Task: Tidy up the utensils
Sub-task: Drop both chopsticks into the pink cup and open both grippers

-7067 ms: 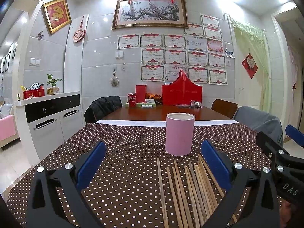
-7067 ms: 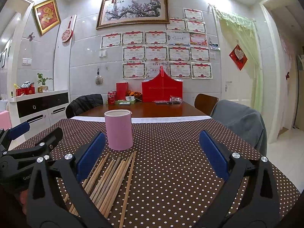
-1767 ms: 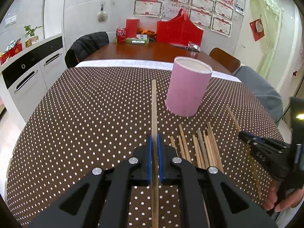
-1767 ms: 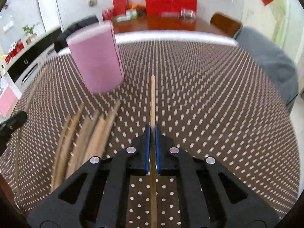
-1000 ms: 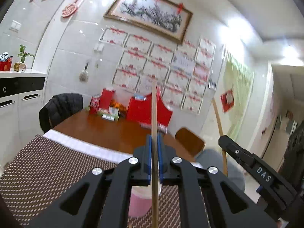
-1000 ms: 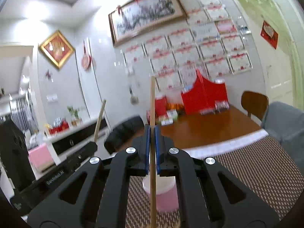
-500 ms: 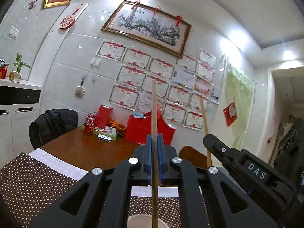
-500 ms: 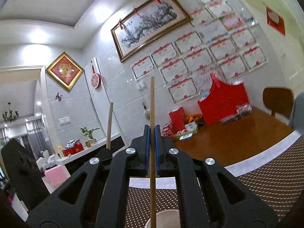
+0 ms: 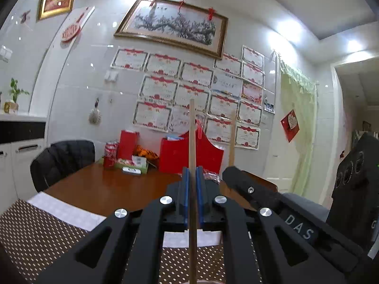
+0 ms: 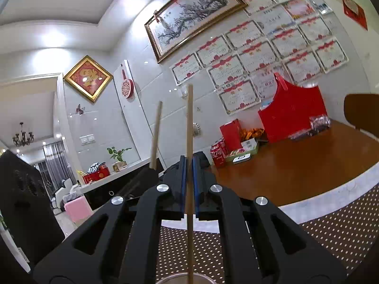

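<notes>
Now, in the left wrist view, the left tool [image 9: 192, 194] has swung upright, clenched on a thin wooden chopstick [image 9: 192, 142] at frame centre. Likewise in the right wrist view, the right tool [image 10: 187, 184] grips its own wooden chopstick [image 10: 189, 127], whose lower end meets the pale cup rim [image 10: 175, 278] at bottom centre, so insertion looks imminent.

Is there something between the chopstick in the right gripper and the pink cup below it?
Nothing visible. The right gripper is shut on its chopstick, whose lower end already meets the pink cup's rim at the frame's bottom edge. The left chopstick stands apart beside it.
</notes>
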Demonstrator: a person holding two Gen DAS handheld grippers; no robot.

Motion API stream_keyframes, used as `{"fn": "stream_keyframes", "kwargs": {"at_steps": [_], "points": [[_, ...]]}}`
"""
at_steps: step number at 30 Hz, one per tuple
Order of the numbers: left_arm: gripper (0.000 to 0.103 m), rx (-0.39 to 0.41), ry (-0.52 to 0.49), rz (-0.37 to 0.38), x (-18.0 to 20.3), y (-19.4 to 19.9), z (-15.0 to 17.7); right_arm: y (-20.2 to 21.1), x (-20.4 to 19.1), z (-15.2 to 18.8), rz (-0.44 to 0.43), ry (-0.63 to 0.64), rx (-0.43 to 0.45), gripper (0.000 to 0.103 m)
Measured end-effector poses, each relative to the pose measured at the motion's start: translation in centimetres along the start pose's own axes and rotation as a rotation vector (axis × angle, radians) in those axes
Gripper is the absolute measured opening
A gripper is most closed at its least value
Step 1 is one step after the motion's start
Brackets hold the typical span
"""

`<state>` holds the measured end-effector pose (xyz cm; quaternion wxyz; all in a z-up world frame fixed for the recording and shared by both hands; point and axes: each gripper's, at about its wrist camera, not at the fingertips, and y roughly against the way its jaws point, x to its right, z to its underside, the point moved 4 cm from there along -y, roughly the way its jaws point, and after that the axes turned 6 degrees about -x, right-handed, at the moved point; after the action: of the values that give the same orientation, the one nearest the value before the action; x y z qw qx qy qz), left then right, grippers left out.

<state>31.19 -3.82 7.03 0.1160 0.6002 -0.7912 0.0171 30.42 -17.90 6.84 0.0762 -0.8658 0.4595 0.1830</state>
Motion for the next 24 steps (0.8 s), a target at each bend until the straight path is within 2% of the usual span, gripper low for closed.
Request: {"fn": "stream_keyframes", "kwargs": {"at_steps": [6, 13, 16, 17, 18, 19, 20, 22, 24], "points": [[0.007, 0.000, -0.048, -0.011, 0.3, 0.8, 0.8, 0.3, -0.2, 0.3, -0.011, 0.007, -0.034, 0.006], [0.007, -0.047, -0.069, -0.038, -0.1, 1.4, 2.5, 1.4, -1.2, 1.6, 0.011, 0.074, -0.101, 0.006], [0.007, -0.065, -0.115, -0.051, 0.1, 2.1, 3.3, 2.1, -1.4, 2.1, 0.030, 0.086, -0.131, 0.008], [0.008, -0.076, -0.130, -0.052, 0.2, 2.3, 3.5, 2.3, -1.4, 2.2, 0.045, 0.092, -0.148, 0.012], [0.011, -0.087, -0.143, -0.053, 0.3, 2.5, 3.7, 2.5, -1.4, 2.3, 0.069, 0.099, -0.165, 0.033], [0.022, -0.097, -0.153, -0.057, 0.3, 2.7, 3.8, 2.7, -1.4, 2.3, 0.089, 0.102, -0.172, 0.074], [0.025, -0.103, -0.159, -0.061, 0.3, 3.1, 4.0, 3.1, -1.3, 2.2, 0.115, 0.100, -0.168, 0.082], [0.025, -0.112, -0.173, -0.074, 0.3, 3.9, 4.2, 4.7, -1.2, 2.1, 0.140, 0.090, -0.116, 0.082], [0.025, -0.125, -0.184, -0.083, 0.4, 4.5, 4.4, 5.6, -1.3, 2.1, 0.181, 0.098, -0.121, 0.082]]}}
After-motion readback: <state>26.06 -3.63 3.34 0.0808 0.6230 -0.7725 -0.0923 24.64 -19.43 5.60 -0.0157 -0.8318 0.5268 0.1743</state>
